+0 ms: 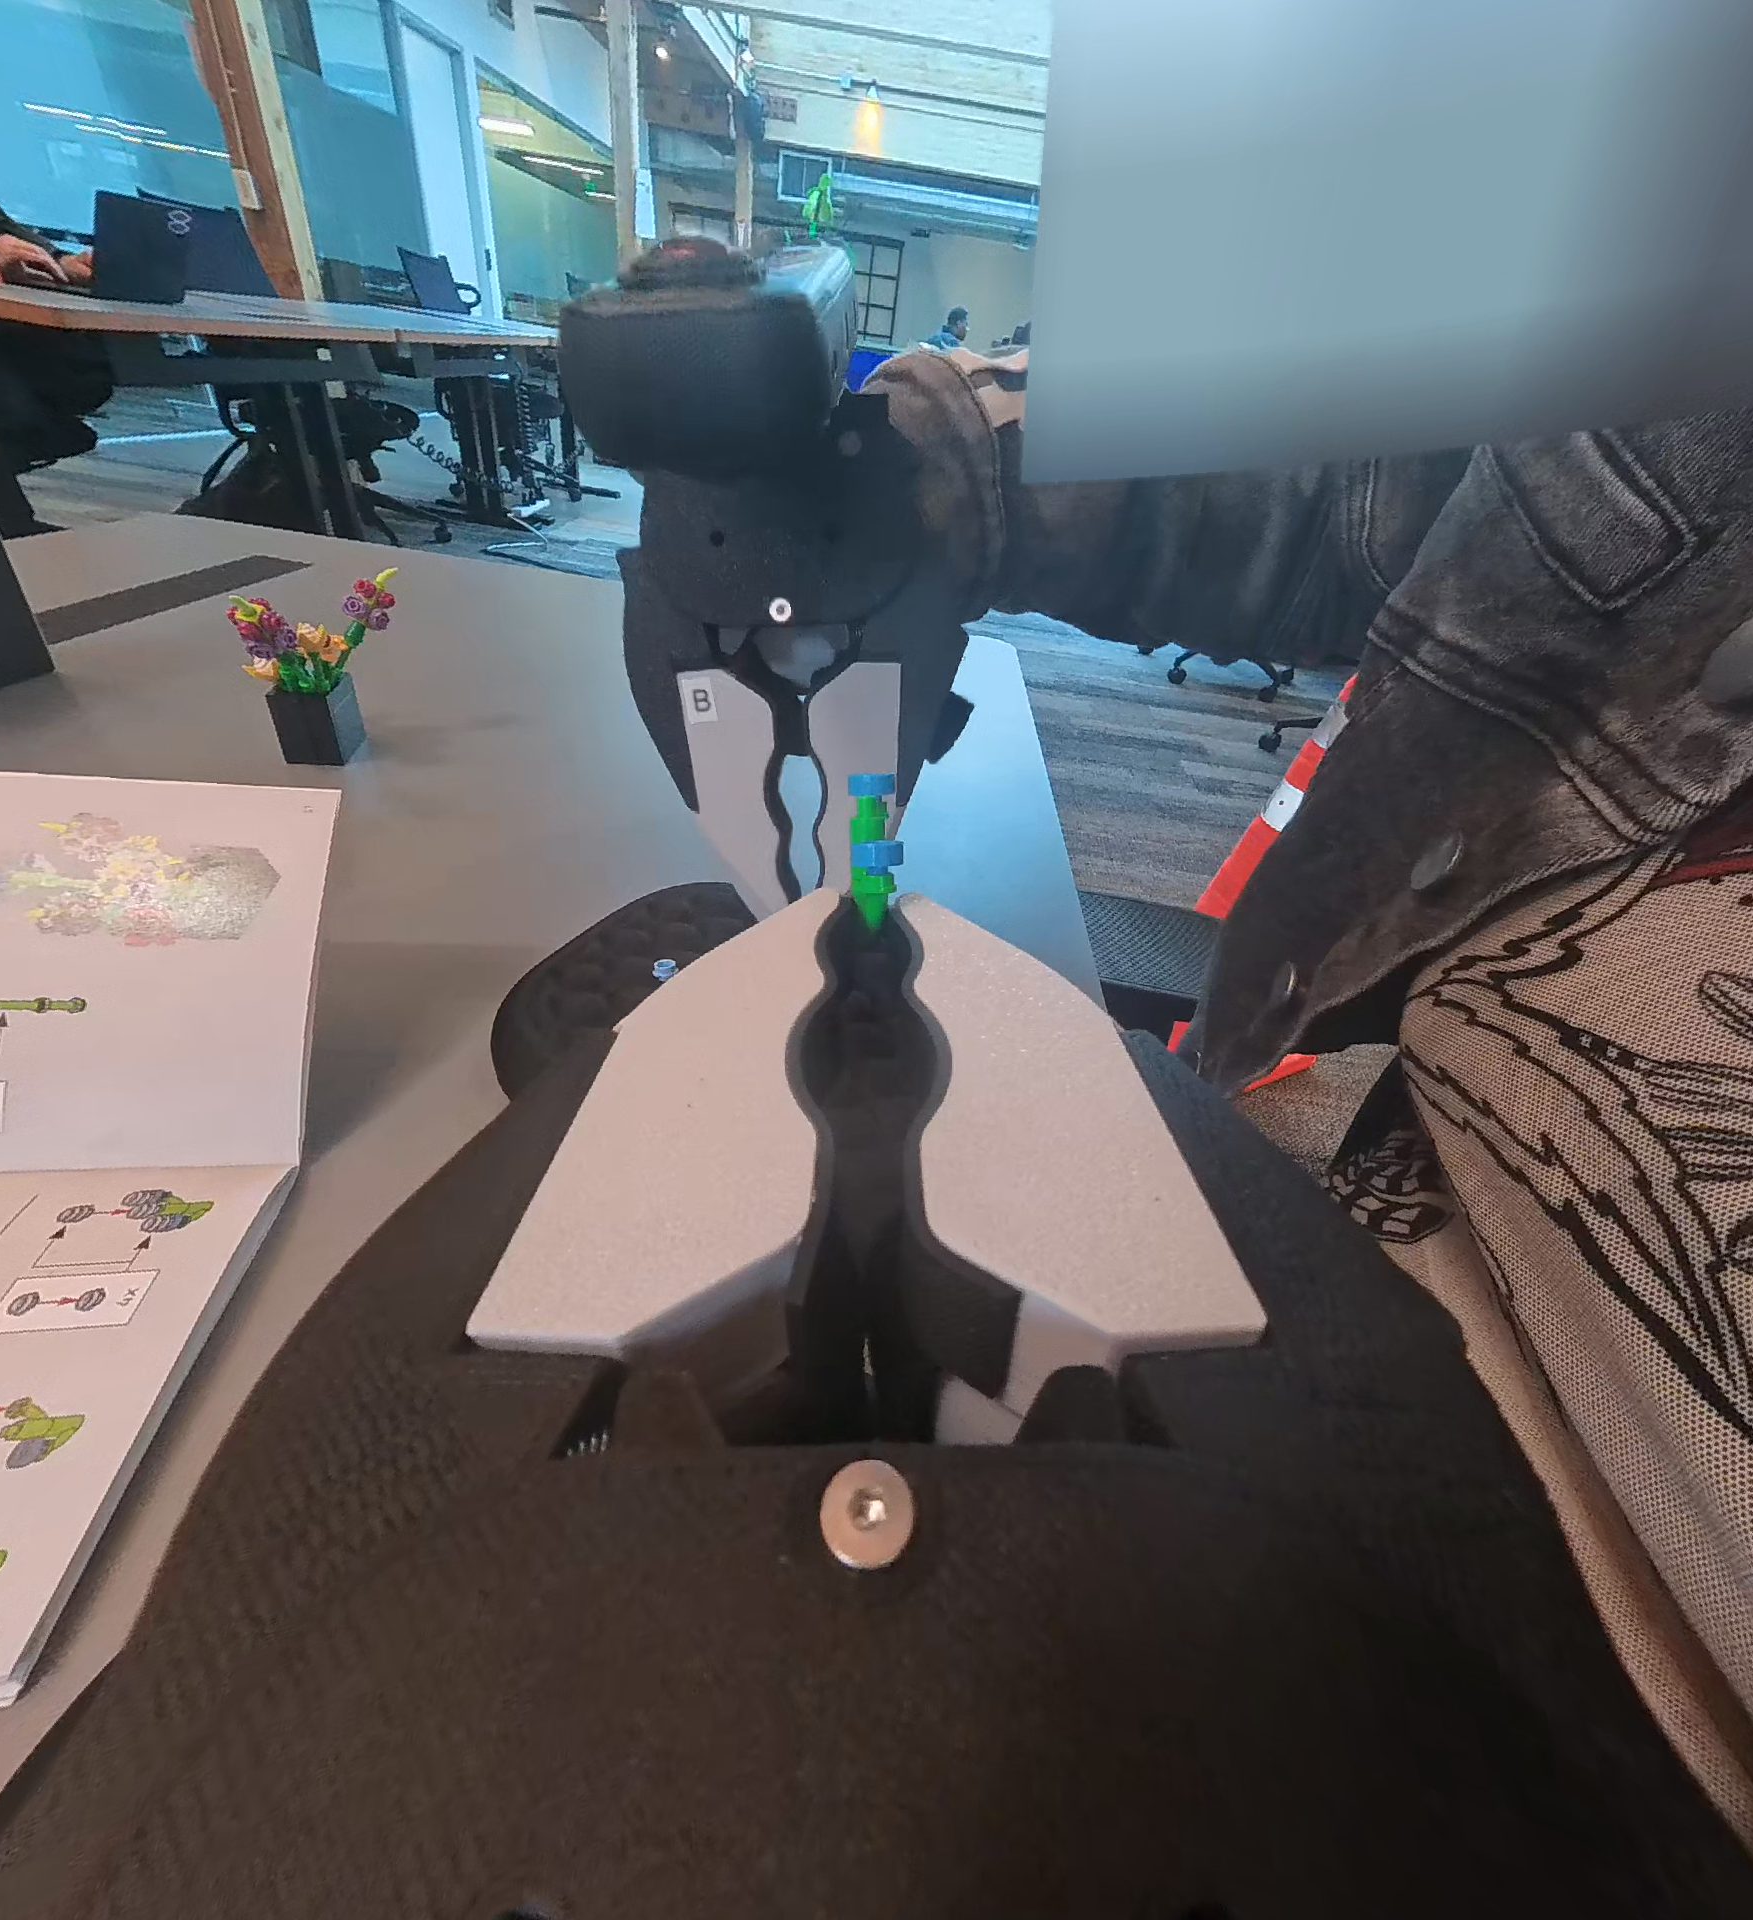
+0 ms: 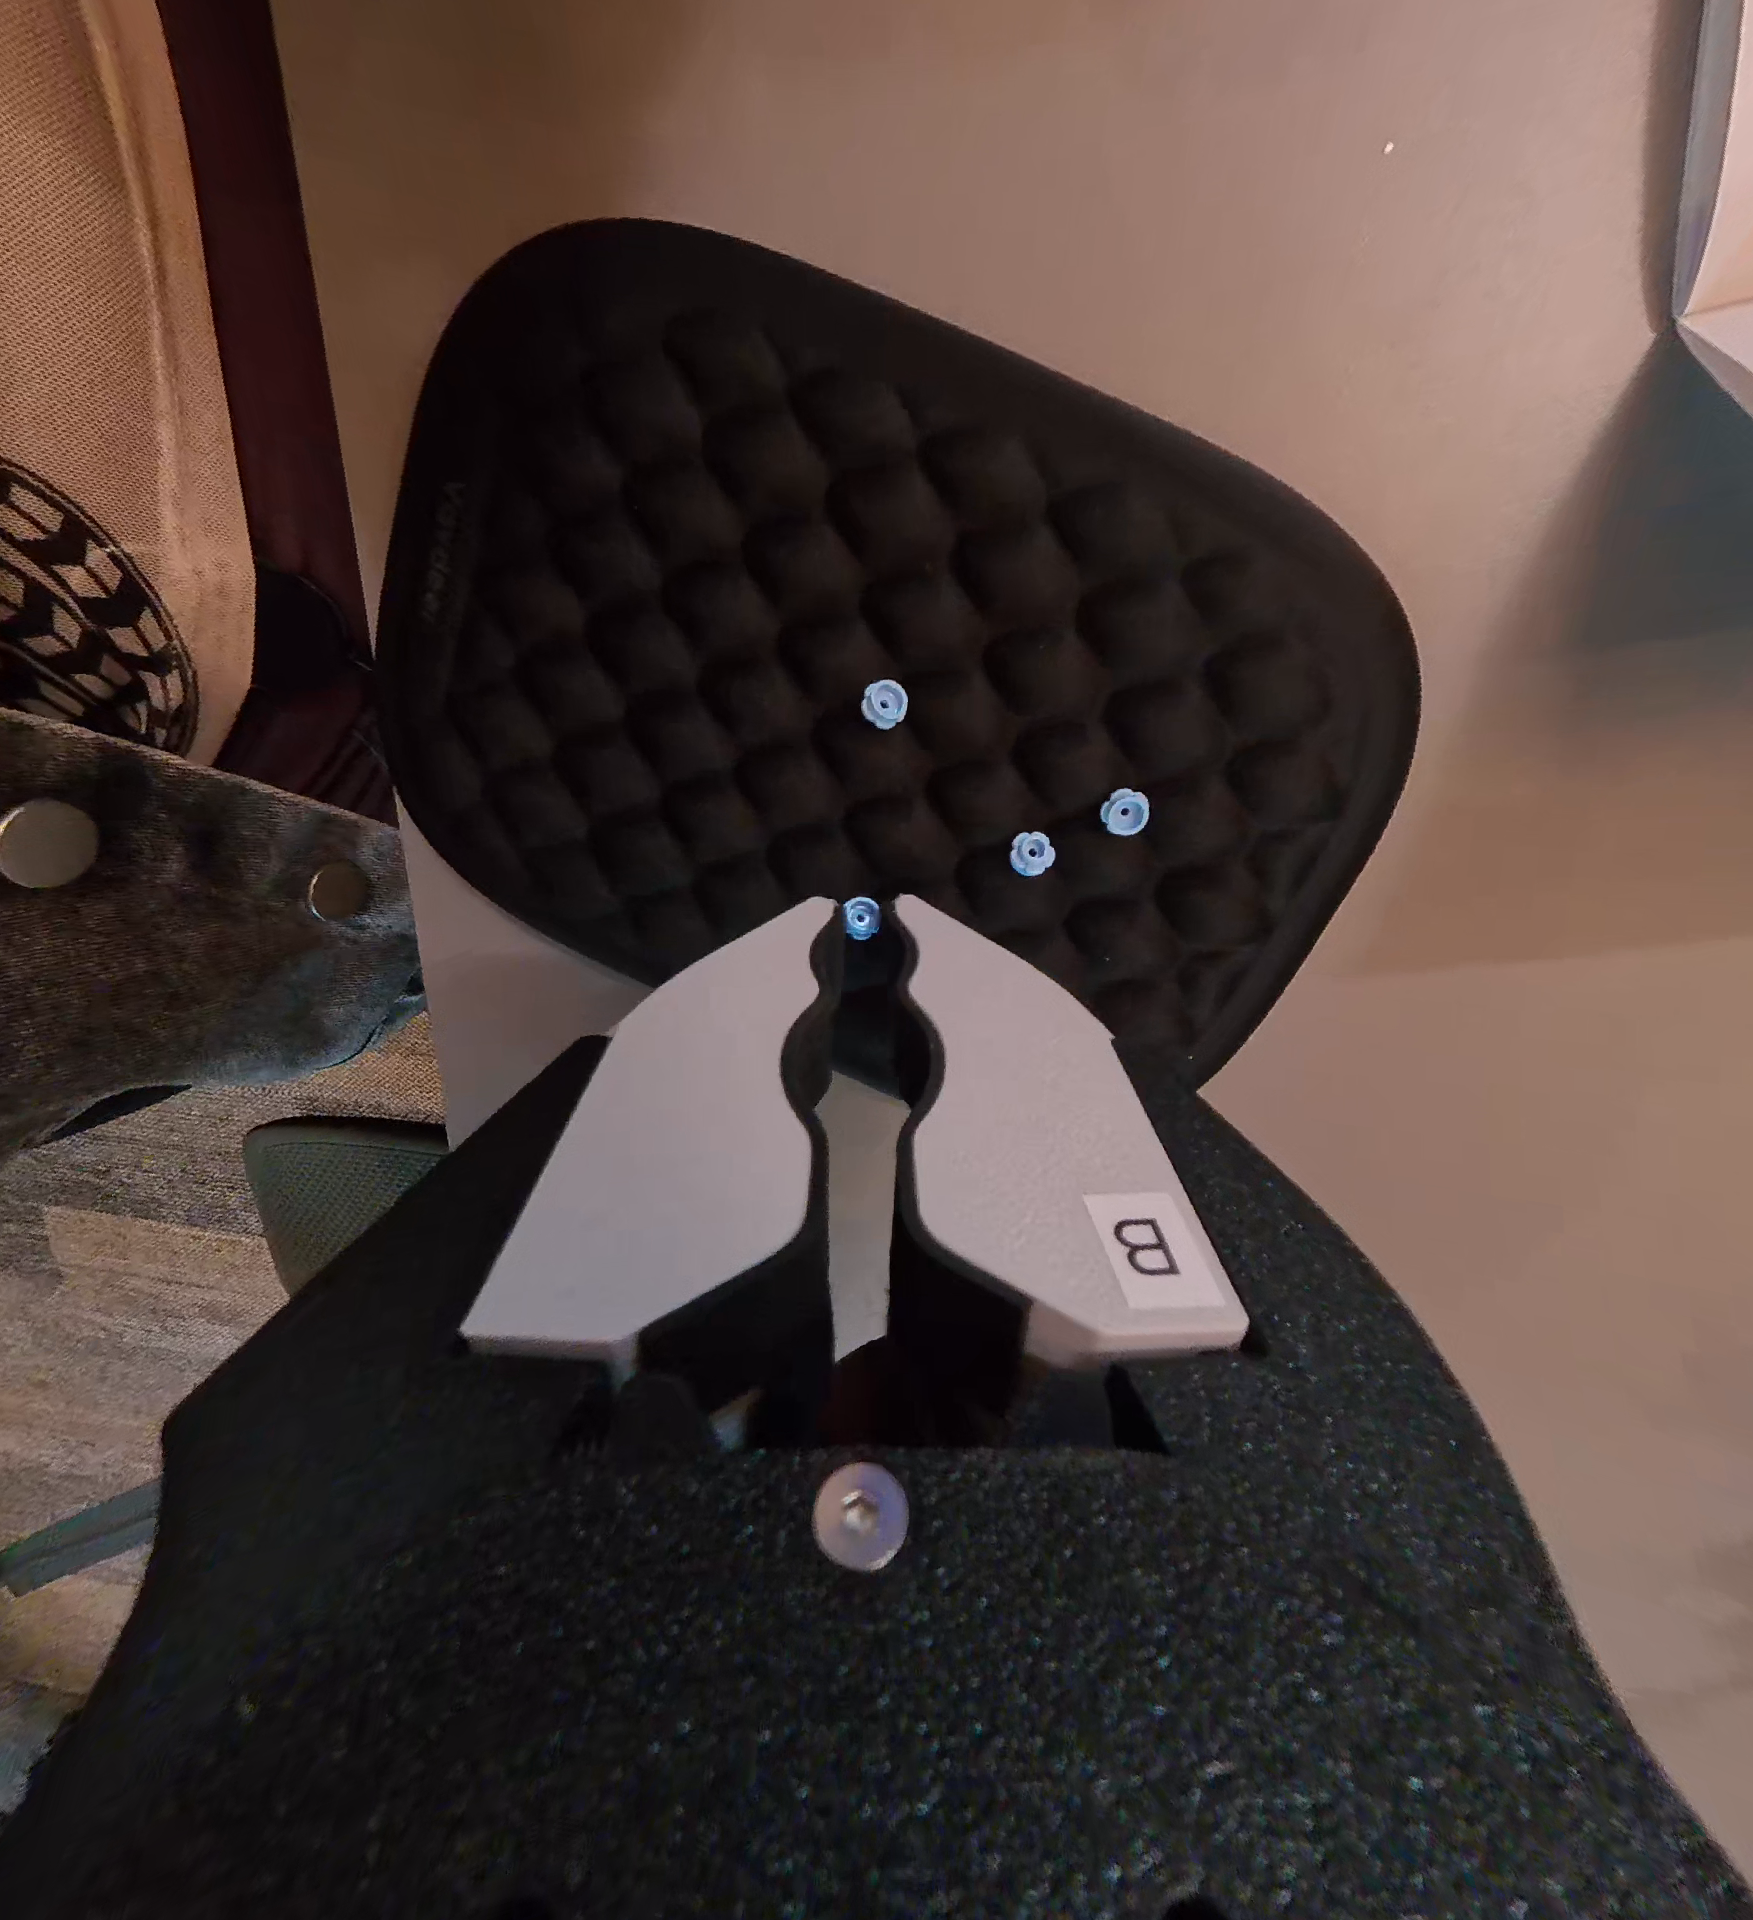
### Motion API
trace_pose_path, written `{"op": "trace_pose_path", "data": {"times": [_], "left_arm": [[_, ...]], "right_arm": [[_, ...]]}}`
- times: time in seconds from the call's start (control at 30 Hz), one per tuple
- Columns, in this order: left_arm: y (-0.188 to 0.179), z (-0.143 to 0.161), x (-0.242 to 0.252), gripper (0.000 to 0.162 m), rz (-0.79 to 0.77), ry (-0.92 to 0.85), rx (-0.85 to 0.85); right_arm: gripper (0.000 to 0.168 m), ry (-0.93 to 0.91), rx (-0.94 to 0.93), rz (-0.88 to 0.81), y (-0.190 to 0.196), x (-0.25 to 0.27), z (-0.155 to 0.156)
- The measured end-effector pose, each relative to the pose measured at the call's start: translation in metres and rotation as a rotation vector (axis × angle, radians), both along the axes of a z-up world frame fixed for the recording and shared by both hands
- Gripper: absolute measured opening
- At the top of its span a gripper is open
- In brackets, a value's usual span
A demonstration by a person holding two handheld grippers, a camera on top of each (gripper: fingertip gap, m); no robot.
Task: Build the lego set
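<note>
My left gripper (image 1: 867,916) is shut on the bottom of a green stem (image 1: 870,868) with two blue pieces on it, and holds it upright above the table. My right gripper (image 2: 861,916) points down at a black dimpled foam pad (image 2: 851,520). Its fingertips are closed around a small light blue flower piece (image 2: 859,921) at the pad's near edge. Three more light blue flower pieces (image 2: 1033,854) lie loose on the pad. In the left wrist view the right gripper (image 1: 799,883) hangs just behind the stem, with its tips partly hidden.
An open instruction booklet (image 1: 103,1039) lies on the grey table (image 1: 498,727) at the left. A built flower bouquet in a black pot (image 1: 316,675) stands behind it. A person's jacket and shirt (image 1: 1578,935) fill the right side. The table's edge runs beside the pad. Left tips to right tips: about 12 cm.
</note>
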State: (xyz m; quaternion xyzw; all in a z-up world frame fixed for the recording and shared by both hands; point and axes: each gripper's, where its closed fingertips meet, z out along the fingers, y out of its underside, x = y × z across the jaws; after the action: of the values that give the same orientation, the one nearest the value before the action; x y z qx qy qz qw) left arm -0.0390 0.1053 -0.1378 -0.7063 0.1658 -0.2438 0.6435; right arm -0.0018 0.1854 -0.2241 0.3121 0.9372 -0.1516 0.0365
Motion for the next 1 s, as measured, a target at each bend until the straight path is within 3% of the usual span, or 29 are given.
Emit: {"op": "trace_pose_path", "data": {"times": [0.03,0.2,0.33,0.43,0.53,0.6,0.83,1.0], "left_arm": [[0.000,0.000,0.000,0.006,0.000,0.000,0.000],[0.000,0.000,0.000,0.006,0.001,-0.002,0.000],[0.001,-0.001,-0.001,0.006,0.007,-0.006,-0.007],[0.004,-0.004,-0.005,0.006,0.026,-0.023,-0.037],[0.007,-0.008,-0.006,0.006,0.032,-0.031,-0.082],[0.009,-0.012,-0.005,0.006,0.034,-0.024,-0.107],[0.013,-0.022,-0.002,0.006,0.053,0.039,-0.166],[0.016,-0.030,0.002,0.006,0.040,0.084,-0.213]], "right_arm": [[0.005,0.000,0.001,-0.001,0.000,0.001,-0.001],[0.005,0.033,-0.014,-0.012,0.000,0.001,-0.001],[0.005,0.143,-0.127,-0.095,-0.002,-0.003,0.007],[0.005,0.331,-0.357,-0.230,-0.012,-0.018,0.033],[0.005,0.531,-0.706,-0.367,-0.031,-0.036,0.078],[0.005,0.617,-0.822,-0.396,-0.042,-0.041,0.096],[0.005,0.714,-0.804,-0.356,-0.068,-0.046,0.108],[0.005,0.717,-0.718,-0.324,-0.072,-0.049,0.093]]}}
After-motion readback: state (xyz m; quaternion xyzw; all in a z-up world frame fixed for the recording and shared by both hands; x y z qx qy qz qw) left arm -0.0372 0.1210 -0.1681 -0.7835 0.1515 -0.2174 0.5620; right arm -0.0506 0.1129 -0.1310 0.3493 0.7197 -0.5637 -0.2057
